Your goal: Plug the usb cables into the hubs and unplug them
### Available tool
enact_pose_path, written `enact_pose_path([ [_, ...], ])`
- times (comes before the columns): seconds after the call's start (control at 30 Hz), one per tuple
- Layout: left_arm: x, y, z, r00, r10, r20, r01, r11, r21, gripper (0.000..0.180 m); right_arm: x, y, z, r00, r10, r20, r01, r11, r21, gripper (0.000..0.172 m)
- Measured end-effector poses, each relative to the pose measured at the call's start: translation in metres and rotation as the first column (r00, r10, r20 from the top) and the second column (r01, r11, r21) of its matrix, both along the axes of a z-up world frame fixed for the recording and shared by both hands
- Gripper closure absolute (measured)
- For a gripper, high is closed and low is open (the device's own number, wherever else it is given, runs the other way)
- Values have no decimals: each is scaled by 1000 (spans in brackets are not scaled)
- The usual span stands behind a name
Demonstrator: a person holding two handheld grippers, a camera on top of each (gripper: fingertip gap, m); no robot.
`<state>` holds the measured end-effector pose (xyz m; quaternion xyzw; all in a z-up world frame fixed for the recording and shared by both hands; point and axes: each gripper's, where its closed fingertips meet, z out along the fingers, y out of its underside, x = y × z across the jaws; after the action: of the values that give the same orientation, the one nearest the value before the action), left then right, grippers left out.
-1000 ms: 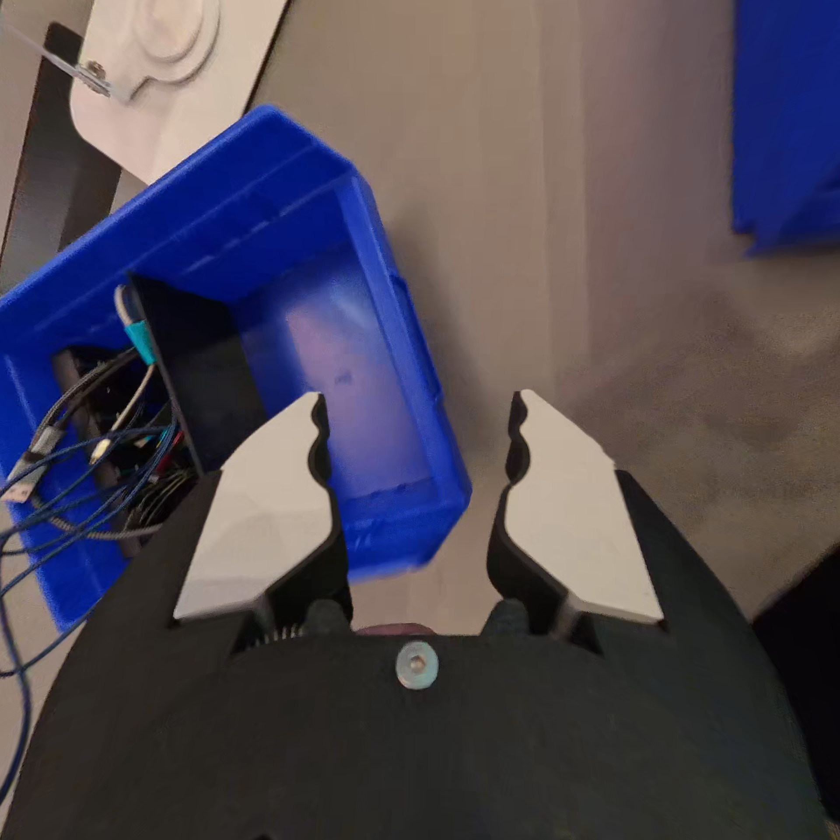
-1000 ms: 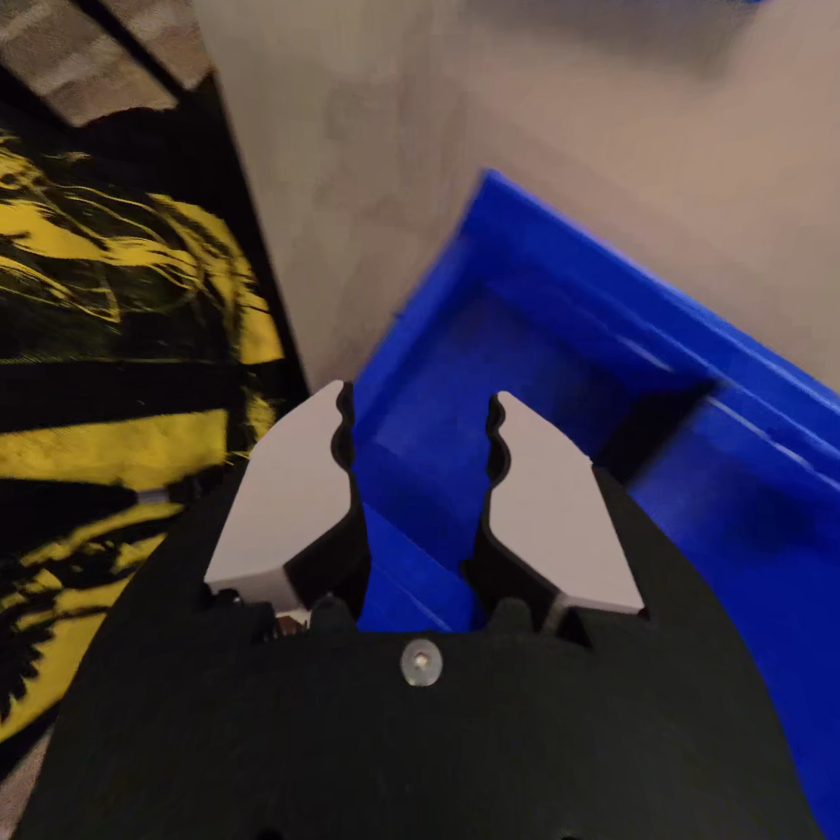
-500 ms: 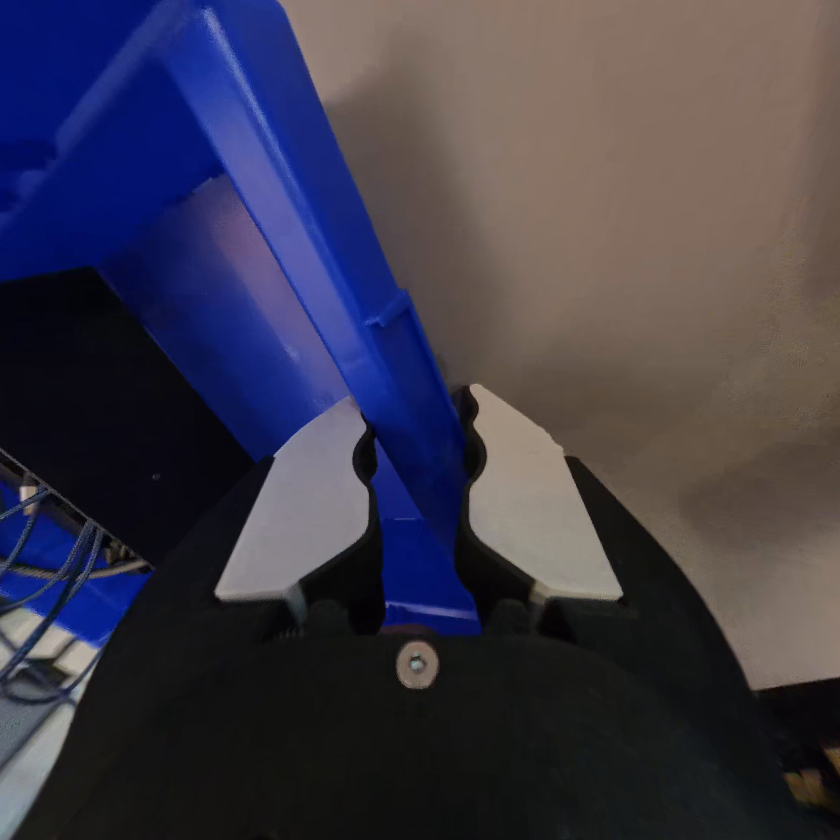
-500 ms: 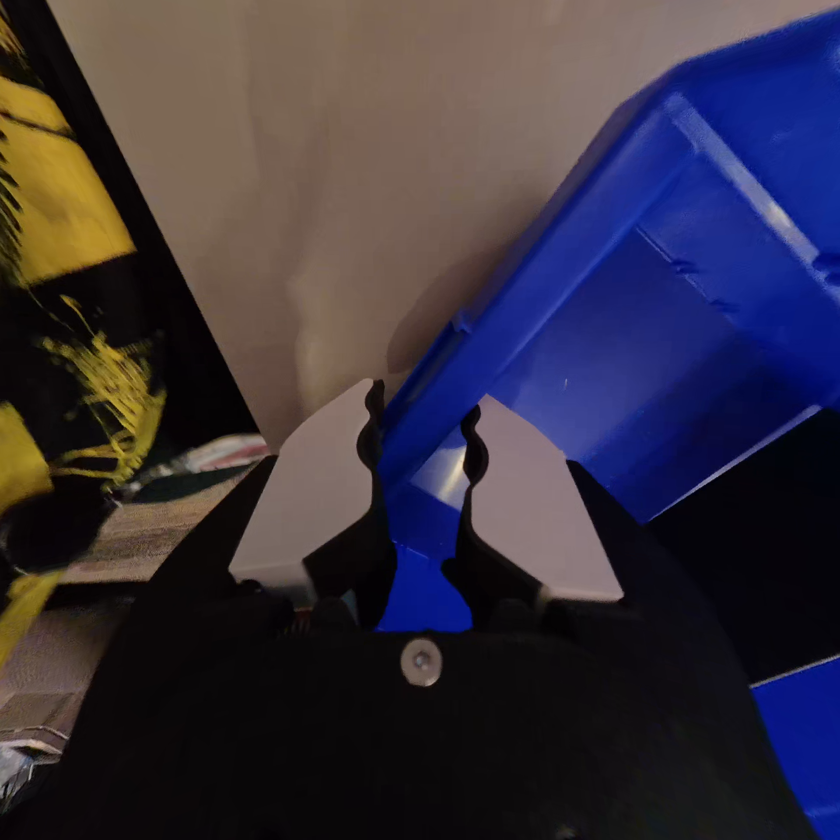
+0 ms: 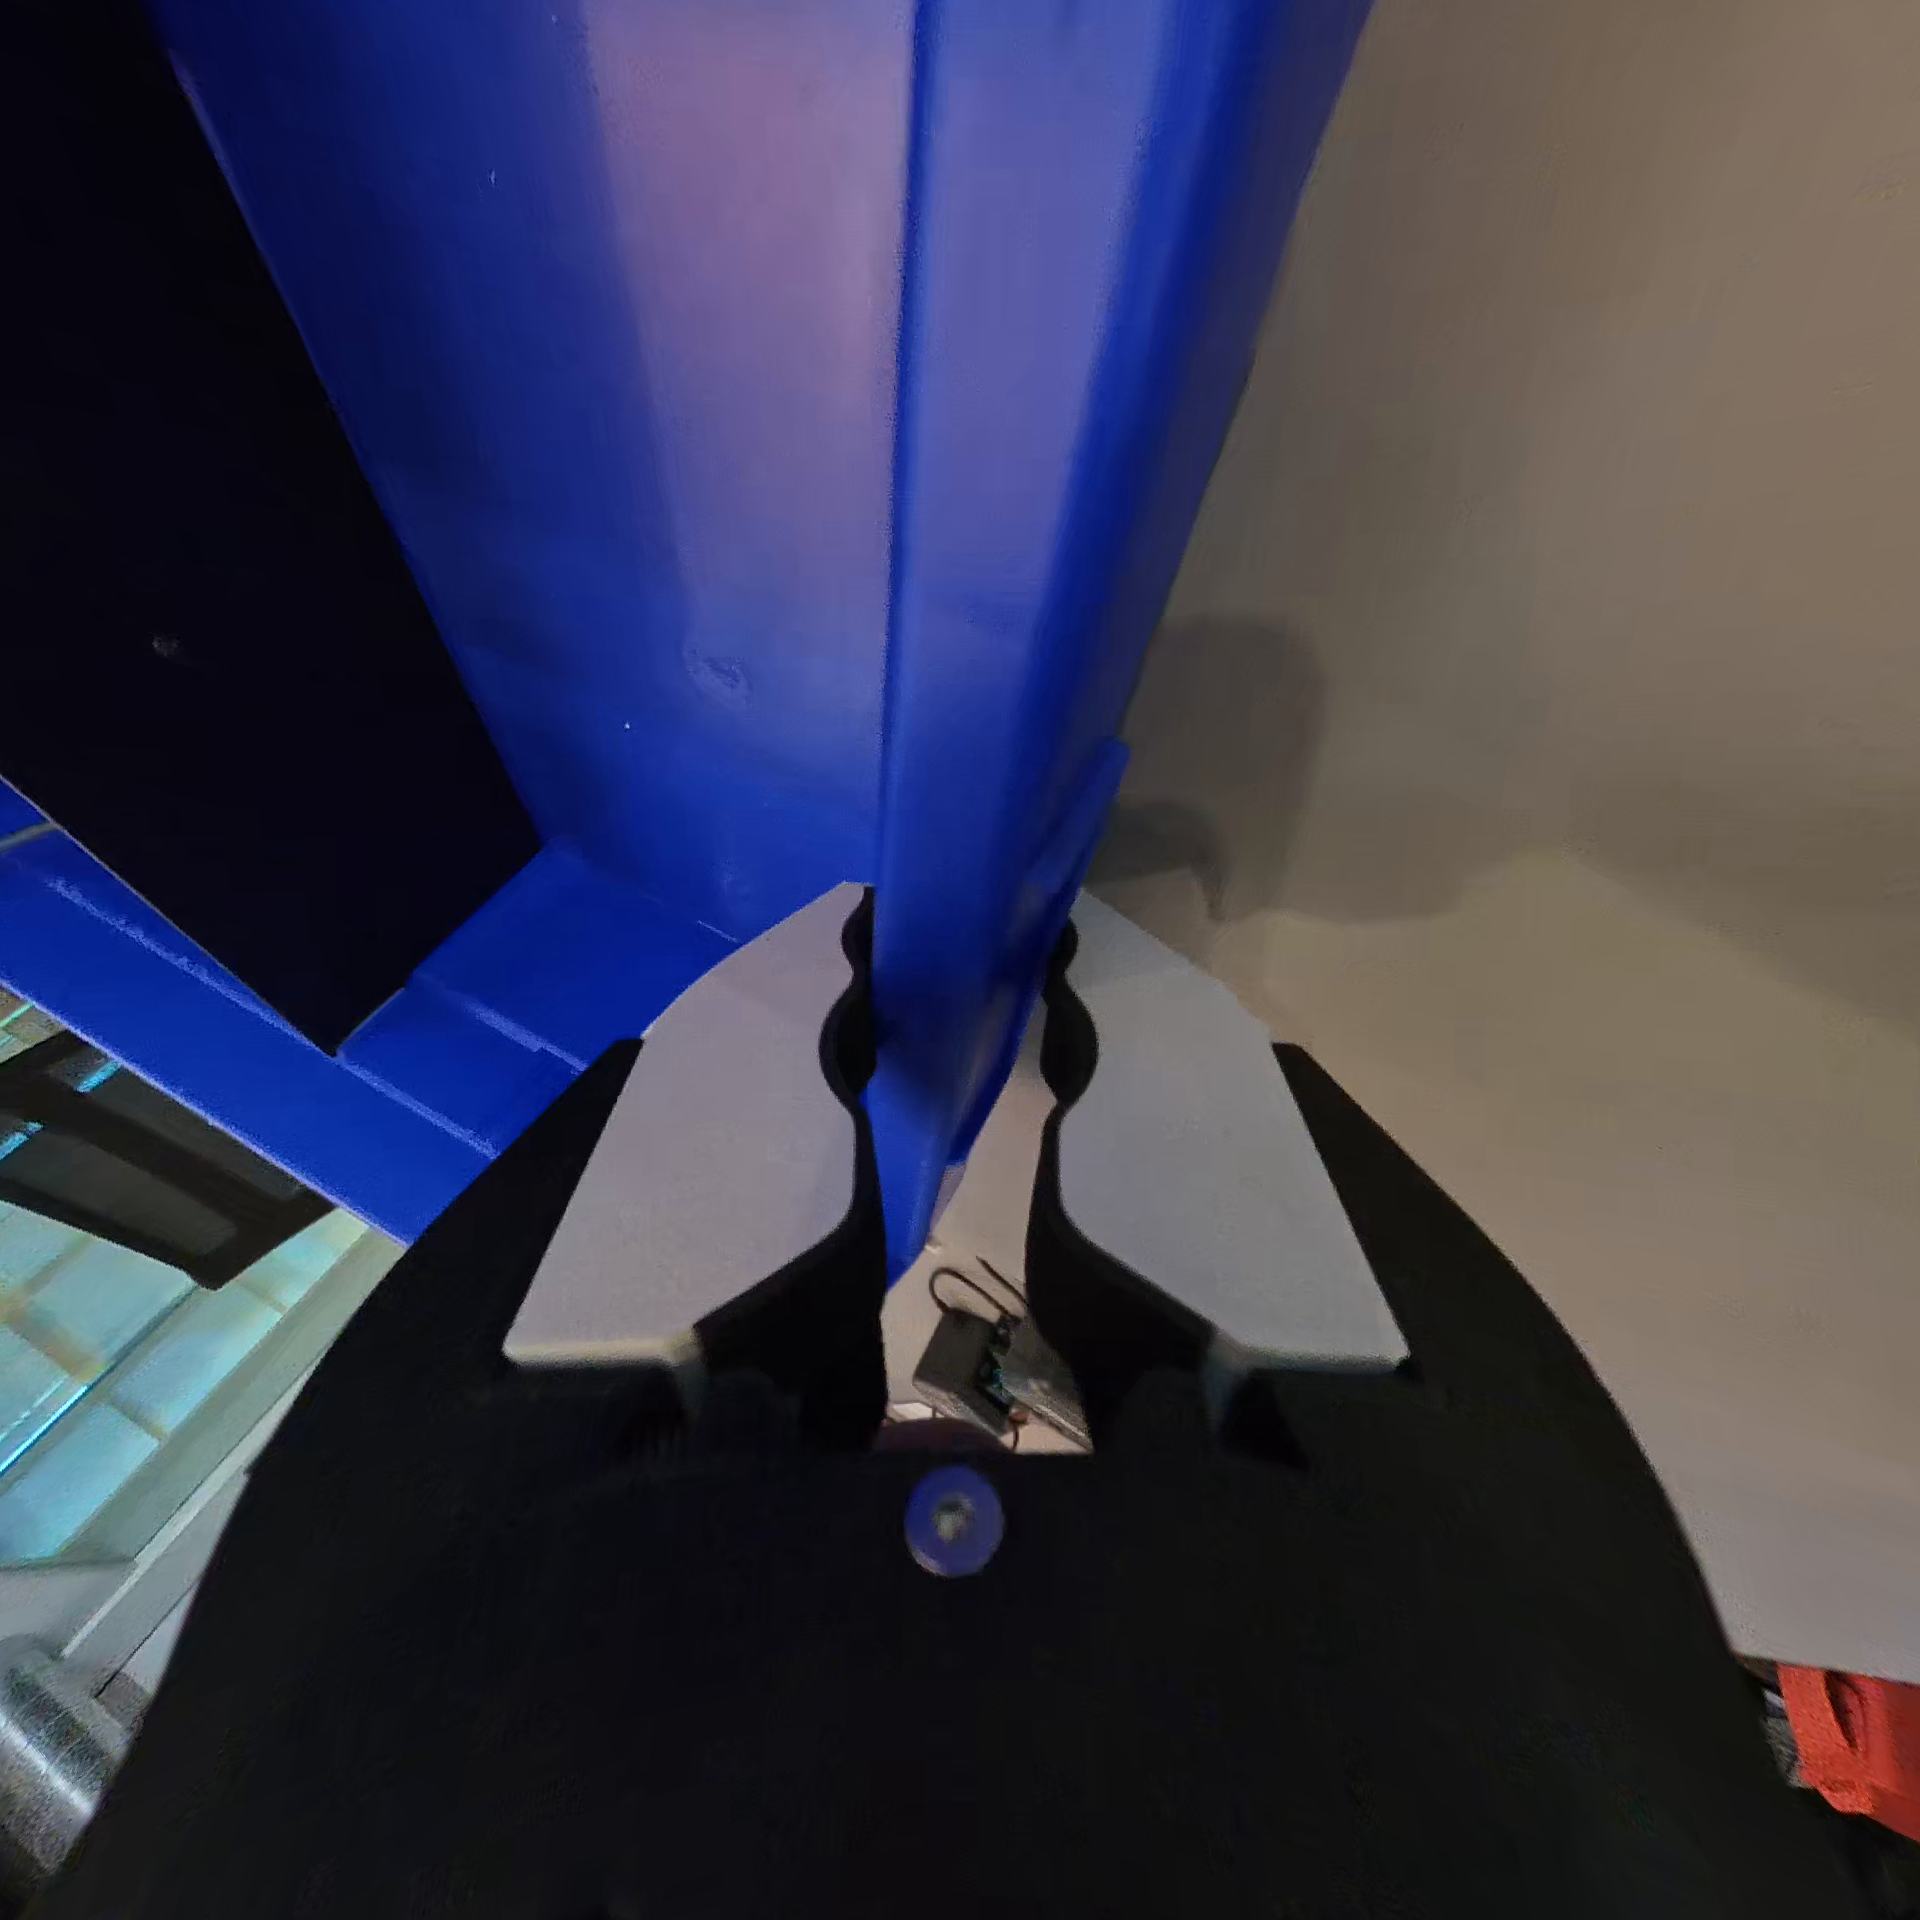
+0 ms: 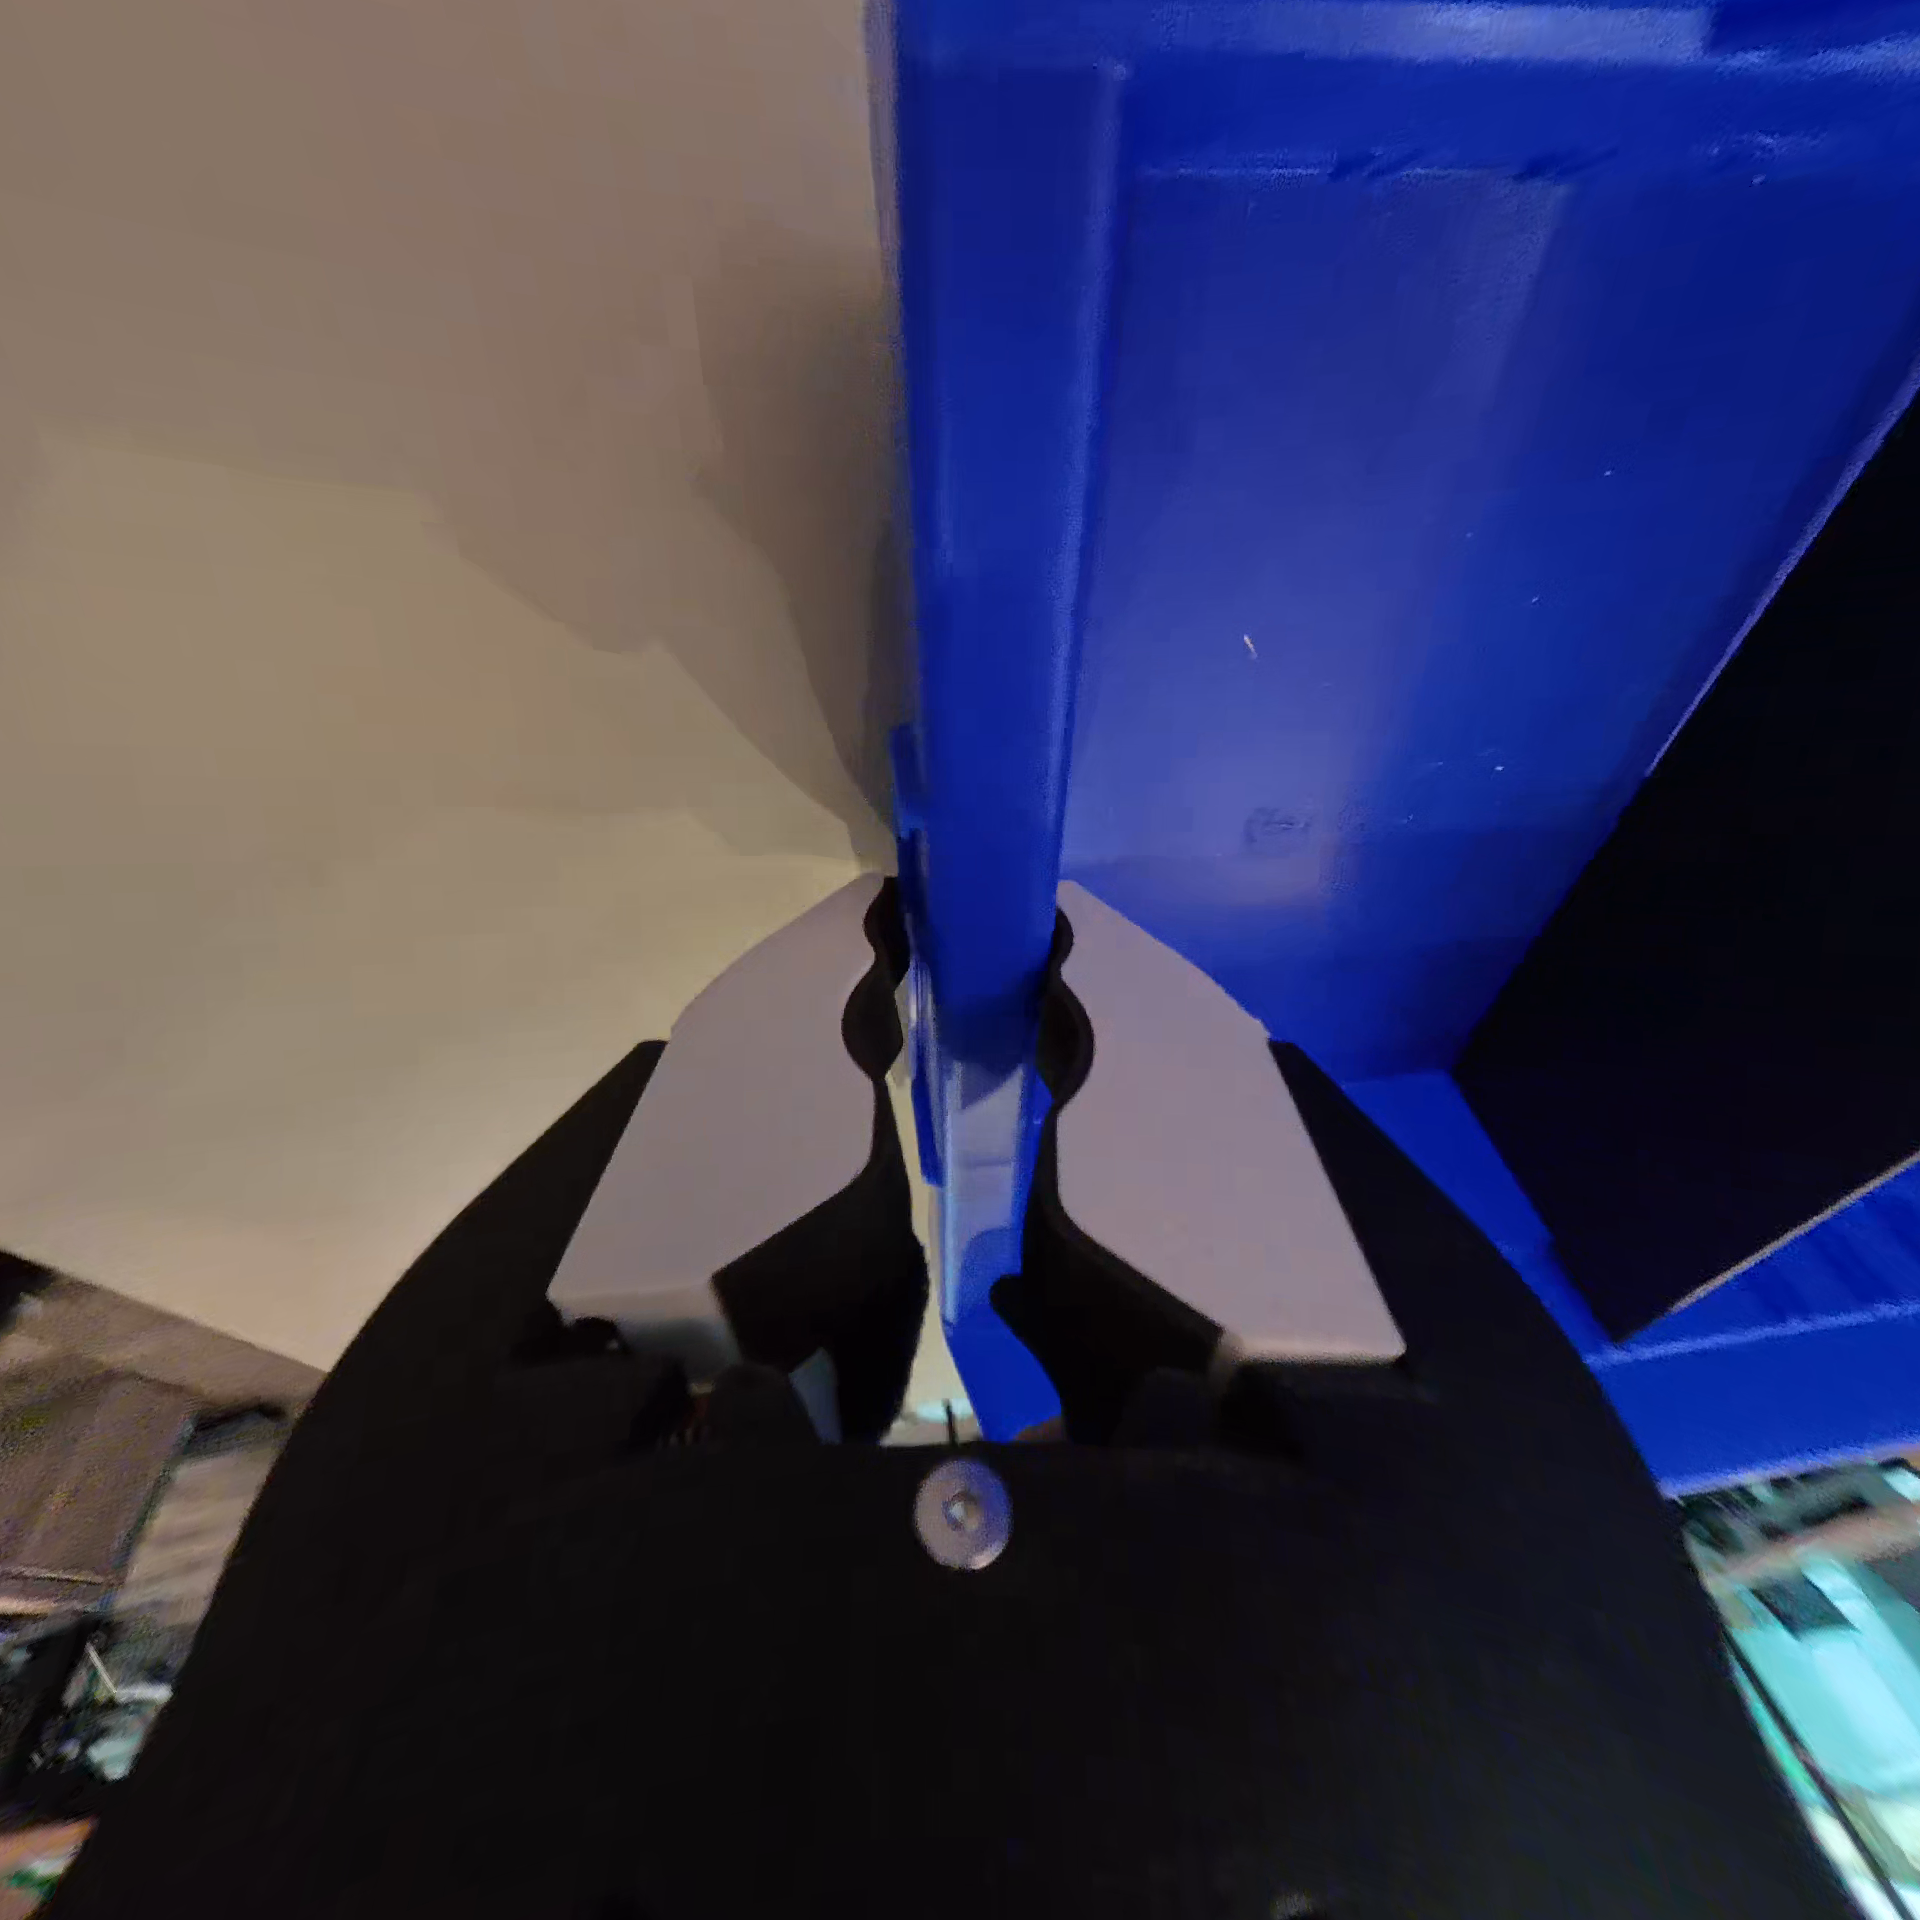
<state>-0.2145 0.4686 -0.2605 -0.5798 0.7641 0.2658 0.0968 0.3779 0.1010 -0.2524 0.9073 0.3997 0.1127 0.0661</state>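
While my left gripper (image 5: 961, 925) and right gripper (image 6: 966, 925) each clamp a bin (image 5: 727, 468) wall, I see no cables plugged yet; all remains.

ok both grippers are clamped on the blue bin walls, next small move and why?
Probably a level lift or shift with both arms together. The left gripper and right gripper each pinch a side wall of the blue bin, so uneven motion could tilt it. No cables or hubs are in reach.

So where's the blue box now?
The blue box fills the middle of both wrist views, one wall pinched in the left tongs, another in the right tongs.
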Motion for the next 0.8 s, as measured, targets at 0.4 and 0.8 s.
enact_pose_path([
  [0.4,-8,34,0,999,-43,15,42,998,52,152,101,36,0,966,213,145,-201,975,-94,149],
  [0.8,-4,35,-1,993,-11,119,6,999,38,146,110,51,-1,970,136,202,-123,989,-76,147],
])
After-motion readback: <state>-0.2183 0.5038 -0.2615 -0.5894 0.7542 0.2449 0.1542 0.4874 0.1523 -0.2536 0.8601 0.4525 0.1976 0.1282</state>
